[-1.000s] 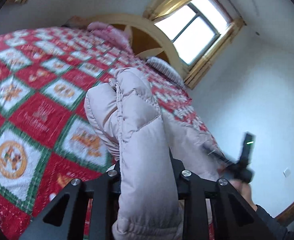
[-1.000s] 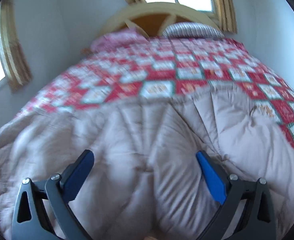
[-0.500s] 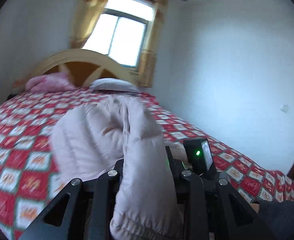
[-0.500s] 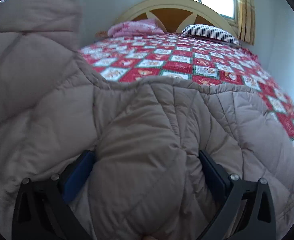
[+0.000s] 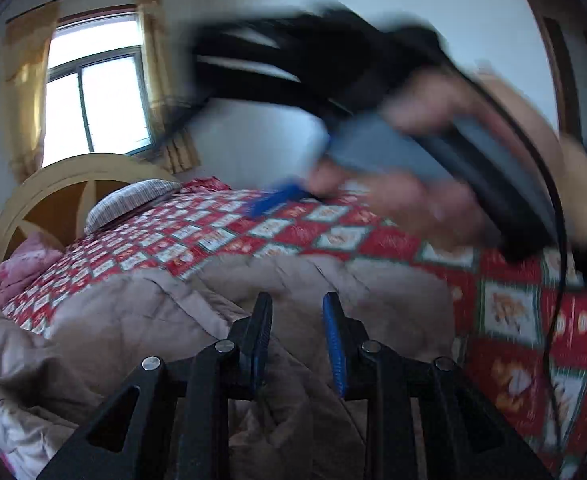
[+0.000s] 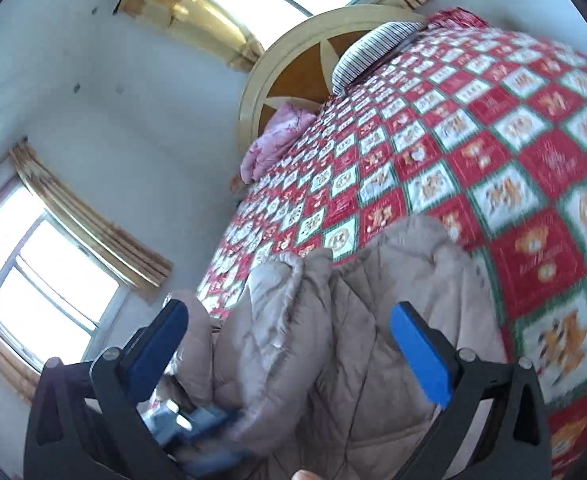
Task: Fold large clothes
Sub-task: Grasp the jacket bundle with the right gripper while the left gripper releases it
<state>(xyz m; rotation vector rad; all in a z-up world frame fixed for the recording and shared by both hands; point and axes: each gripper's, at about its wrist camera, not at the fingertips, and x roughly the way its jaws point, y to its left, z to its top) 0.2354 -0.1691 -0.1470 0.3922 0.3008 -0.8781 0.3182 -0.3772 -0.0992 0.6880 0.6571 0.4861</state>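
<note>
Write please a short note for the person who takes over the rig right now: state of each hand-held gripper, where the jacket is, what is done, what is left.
Left hand-held gripper: fingers slightly apart, holding nothing, just above the jacket.
Right hand-held gripper: wide open, empty, over the jacket.
Beige puffer jacket: lying bunched on the red patterned quilt near the bed's edge, gripped by neither.
Done: jacket partly gathered into a rough heap.
Left: probably re-grip, flatten, finish folding.

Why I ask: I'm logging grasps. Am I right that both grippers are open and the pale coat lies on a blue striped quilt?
Not quite. The quilt is red, white and green checked, as the right wrist view shows; only the pillow is striped. The rest holds: left gripper and right gripper are open, and the coat lies on the quilt.
</note>
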